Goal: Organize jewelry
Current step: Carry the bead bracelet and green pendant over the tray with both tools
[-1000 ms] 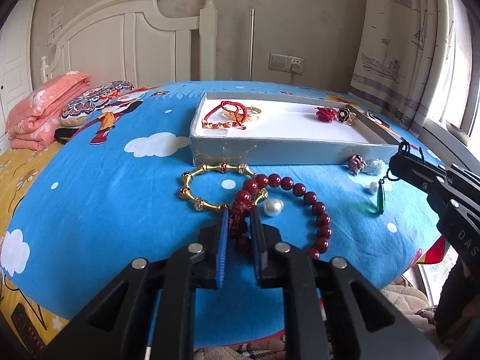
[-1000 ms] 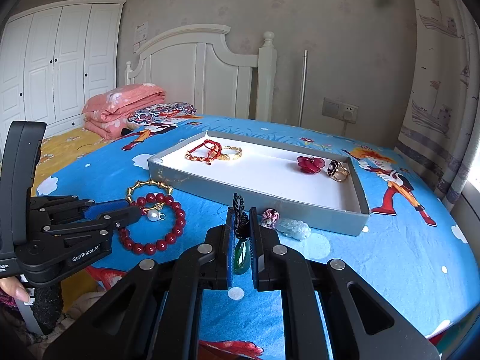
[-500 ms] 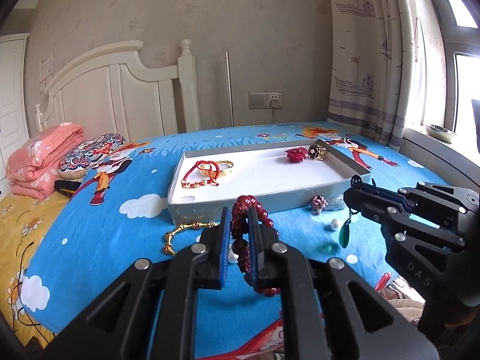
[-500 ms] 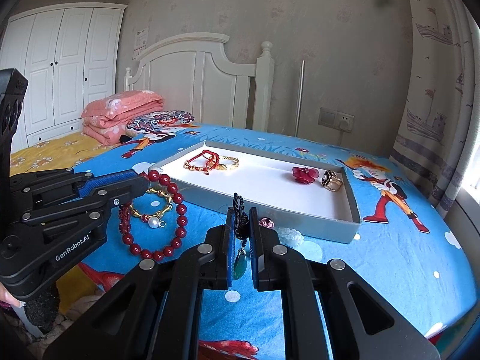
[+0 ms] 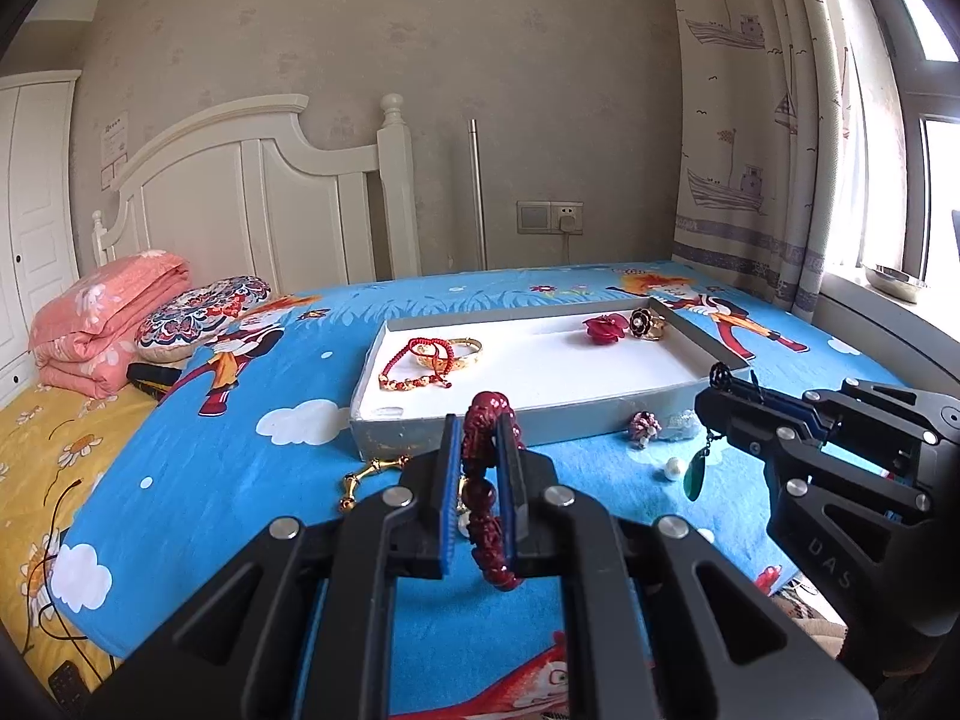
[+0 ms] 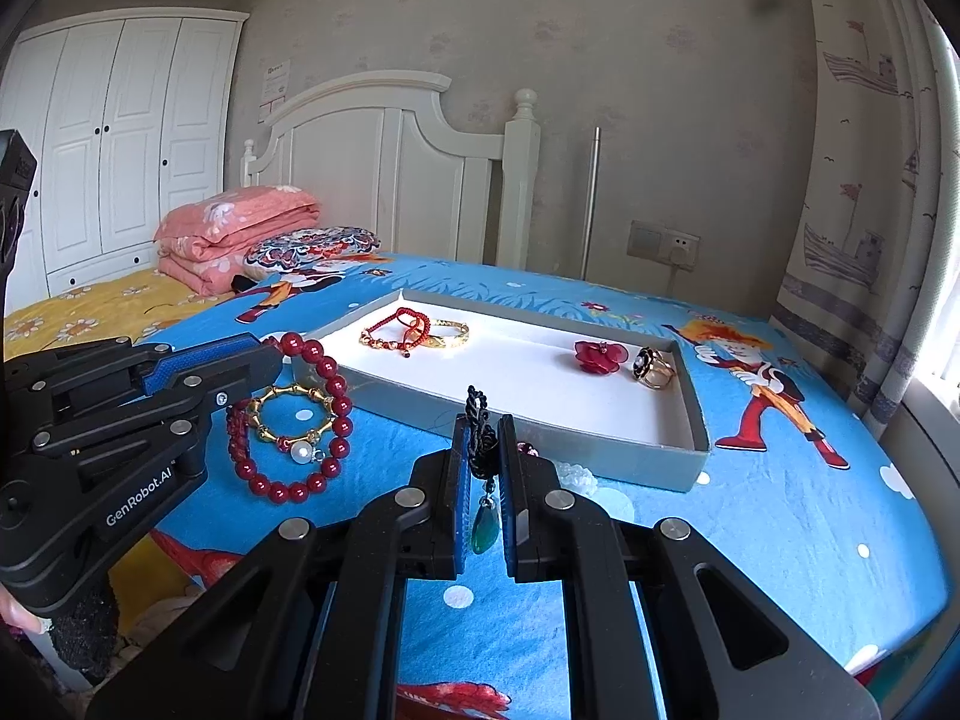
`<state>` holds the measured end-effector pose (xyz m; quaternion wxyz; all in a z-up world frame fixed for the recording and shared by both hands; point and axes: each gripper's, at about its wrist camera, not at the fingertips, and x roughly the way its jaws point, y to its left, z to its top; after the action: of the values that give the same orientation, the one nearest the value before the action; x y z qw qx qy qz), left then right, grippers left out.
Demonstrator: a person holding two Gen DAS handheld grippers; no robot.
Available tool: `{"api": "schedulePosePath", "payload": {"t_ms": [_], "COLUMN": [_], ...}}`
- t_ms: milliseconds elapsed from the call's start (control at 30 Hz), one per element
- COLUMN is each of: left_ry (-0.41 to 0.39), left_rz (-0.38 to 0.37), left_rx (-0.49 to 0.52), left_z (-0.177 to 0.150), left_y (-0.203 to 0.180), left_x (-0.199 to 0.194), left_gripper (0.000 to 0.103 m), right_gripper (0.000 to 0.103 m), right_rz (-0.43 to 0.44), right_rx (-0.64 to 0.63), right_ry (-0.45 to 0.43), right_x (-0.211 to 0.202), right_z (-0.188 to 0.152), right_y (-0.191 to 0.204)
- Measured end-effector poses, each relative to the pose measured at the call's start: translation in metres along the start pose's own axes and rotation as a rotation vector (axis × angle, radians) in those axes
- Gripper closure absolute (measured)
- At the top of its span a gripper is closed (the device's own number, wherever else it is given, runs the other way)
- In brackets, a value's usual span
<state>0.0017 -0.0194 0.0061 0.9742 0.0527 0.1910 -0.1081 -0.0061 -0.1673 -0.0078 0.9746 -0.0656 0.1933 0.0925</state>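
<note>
Left tool, clamped on dark red round-bead bracelet at frame centre; right tool pinches green pendant's black cord. Carry both level over grey shallow tray.

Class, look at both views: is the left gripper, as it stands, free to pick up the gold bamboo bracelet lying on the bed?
Probably not yet. The left gripper has its jaws shut on the red bead bracelet, which hangs in front of the gold bamboo bracelet. It would likely have to drop that into the tray first.

Bright daylight from window at right, blown out; sharp focus; fisheye bending, dark corners
</note>
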Motion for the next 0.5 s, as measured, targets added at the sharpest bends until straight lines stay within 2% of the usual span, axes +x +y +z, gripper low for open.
{"api": "schedulePosePath", "payload": {"t_ms": [500], "left_ry": [-0.023], "left_rz": [0.020], "left_rx": [-0.089], "left_z": [0.010], "left_y": [0.009], "left_x": [0.011], "left_gripper": [0.092], "right_gripper": [0.094], "right_rz": [-0.038], "right_rx": [0.064], "right_ry": [-0.007], "right_x": [0.007], "right_z": [0.015], "right_y": [-0.009]}}
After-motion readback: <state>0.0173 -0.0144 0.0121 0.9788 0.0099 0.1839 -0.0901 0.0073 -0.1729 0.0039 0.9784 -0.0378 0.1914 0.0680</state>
